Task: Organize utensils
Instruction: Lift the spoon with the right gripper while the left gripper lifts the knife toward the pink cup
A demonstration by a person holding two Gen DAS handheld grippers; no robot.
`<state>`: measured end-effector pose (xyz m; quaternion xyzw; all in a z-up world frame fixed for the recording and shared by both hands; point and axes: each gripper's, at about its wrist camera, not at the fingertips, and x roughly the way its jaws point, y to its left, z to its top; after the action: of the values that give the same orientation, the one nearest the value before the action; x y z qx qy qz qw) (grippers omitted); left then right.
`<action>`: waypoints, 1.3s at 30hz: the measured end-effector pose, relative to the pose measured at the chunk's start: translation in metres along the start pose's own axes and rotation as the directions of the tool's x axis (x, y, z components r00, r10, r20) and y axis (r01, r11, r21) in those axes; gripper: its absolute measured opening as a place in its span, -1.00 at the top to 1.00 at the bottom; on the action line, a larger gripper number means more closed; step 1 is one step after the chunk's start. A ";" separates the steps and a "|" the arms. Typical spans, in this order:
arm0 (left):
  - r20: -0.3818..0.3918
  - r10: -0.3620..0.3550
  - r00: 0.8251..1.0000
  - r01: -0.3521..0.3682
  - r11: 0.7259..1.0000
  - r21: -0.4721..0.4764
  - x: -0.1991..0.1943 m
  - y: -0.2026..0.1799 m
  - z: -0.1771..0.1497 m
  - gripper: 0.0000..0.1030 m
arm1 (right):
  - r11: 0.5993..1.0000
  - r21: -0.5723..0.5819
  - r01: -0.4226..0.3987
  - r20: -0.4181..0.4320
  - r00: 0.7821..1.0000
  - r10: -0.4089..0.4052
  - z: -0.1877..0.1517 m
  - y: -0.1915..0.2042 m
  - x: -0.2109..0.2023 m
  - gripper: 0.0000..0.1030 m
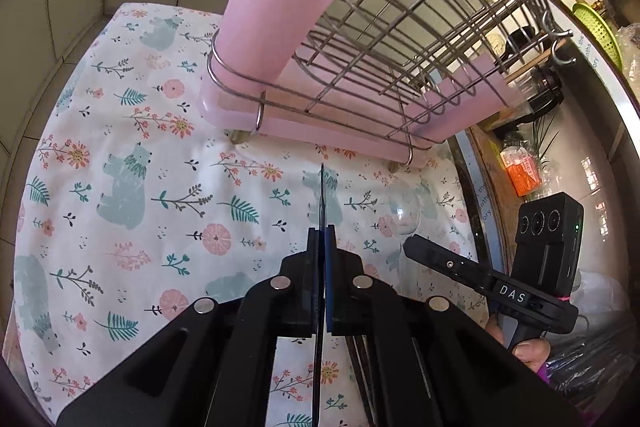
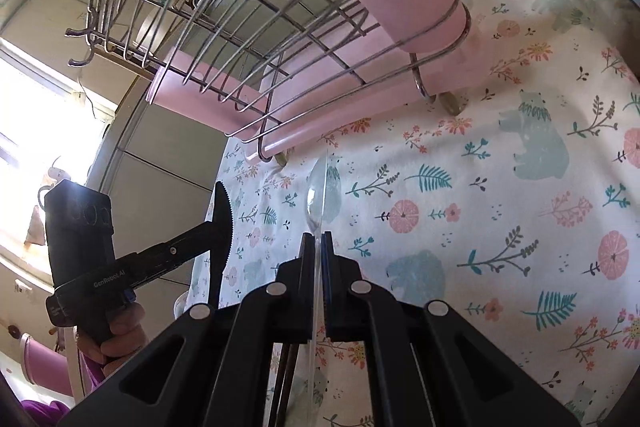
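Knife (image 1: 321,195) in left gripper (image 1: 323,239); spoon (image 2: 320,187) in right gripper (image 2: 318,243)

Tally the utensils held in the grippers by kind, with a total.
Black serrated knife, held in the left gripper: 1
Clear plastic spoon, held in the right gripper: 1
Total: 2

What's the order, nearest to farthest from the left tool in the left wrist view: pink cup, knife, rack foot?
1. knife: clamped in the left tool, blade pointing ahead.
2. rack foot: ahead, slightly left, on the cloth.
3. pink cup: beyond it, on the rack's left end.
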<state>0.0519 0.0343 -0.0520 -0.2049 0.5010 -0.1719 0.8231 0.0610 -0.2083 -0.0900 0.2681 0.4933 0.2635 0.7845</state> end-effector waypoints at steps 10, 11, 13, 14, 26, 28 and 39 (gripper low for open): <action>0.127 0.007 0.992 -0.009 1.000 0.018 -0.043 -0.003 0.006 0.97 | 0.997 -0.071 0.028 0.111 0.994 -0.020 -0.001 0.019 -0.033 0.94; 0.138 0.008 0.990 -0.011 1.000 0.020 -0.047 -0.003 0.006 0.97 | 0.997 -0.078 0.029 0.121 0.992 -0.019 -0.001 0.021 -0.035 0.94; 0.166 0.009 0.986 -0.012 1.000 0.022 -0.050 -0.010 0.008 0.97 | 0.995 -0.090 0.032 0.143 0.990 -0.019 -0.001 0.024 -0.043 0.94; 0.179 0.007 0.984 -0.011 1.000 0.022 -0.052 -0.013 0.009 0.97 | 0.994 -0.099 0.036 0.156 0.988 -0.020 0.000 0.025 -0.048 0.94; 0.312 -0.018 0.950 0.005 0.999 0.041 -0.086 -0.030 0.023 0.97 | 0.982 -0.165 0.095 0.334 0.942 -0.035 0.019 0.051 -0.097 0.94; 0.337 -0.021 0.941 0.006 0.999 0.044 -0.093 -0.031 0.026 0.97 | 0.978 -0.178 0.105 0.362 0.932 -0.035 0.023 0.059 -0.102 0.94; 0.441 -0.045 0.896 0.018 0.998 0.066 -0.124 -0.042 0.039 0.97 | 0.960 -0.241 0.142 0.462 0.887 -0.015 0.039 0.088 -0.128 0.94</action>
<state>0.0297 0.0651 0.0790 -0.2218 0.2923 -0.1491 0.9182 0.0356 -0.2383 0.0658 0.1932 0.2656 0.2252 0.9173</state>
